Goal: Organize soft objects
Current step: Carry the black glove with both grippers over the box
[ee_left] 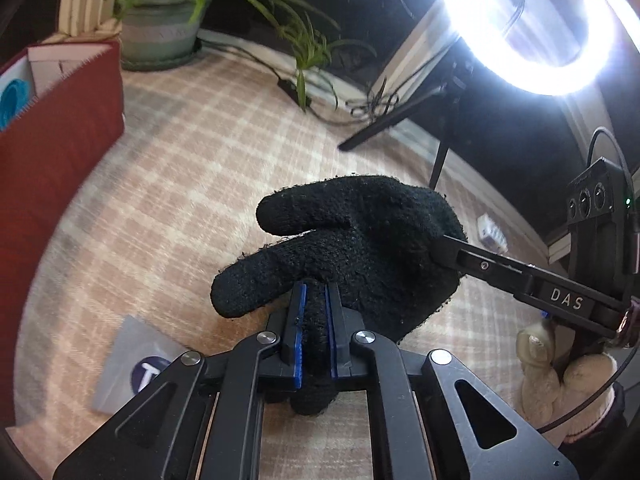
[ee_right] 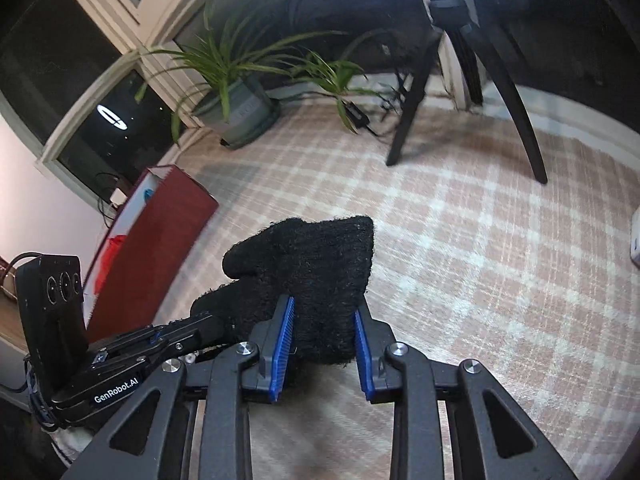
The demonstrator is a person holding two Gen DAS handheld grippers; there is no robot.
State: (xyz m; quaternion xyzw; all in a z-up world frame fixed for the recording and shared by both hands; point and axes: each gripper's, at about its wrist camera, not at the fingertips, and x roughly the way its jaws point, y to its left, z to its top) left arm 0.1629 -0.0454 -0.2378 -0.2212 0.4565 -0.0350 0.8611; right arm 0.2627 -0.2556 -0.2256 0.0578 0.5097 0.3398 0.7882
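One black knitted glove (ee_left: 352, 248) is held in the air above a plaid cloth (ee_left: 208, 152) by both tools at once. A finger of the glove is clamped between the blue pads of the left hand-held gripper (ee_left: 315, 320), whose jaws are closed tightly on it, while two other glove fingers stick out to the left. The cuff end is gripped by the right hand-held gripper (ee_right: 324, 340), its blue-padded jaws pressed against both sides of the thick fabric (ee_right: 312, 272). Seen from the left wrist camera, the right tool enters from the right and is carried by a hand in a cream glove (ee_left: 560, 376). A red box (ee_left: 52, 152) is seen at the left, a potted plant (ee_left: 168, 20) behind it, and a lit ring light (ee_left: 536, 20) on a tripod at the right. A grey card (ee_left: 132, 364) is lying on the cloth beneath.
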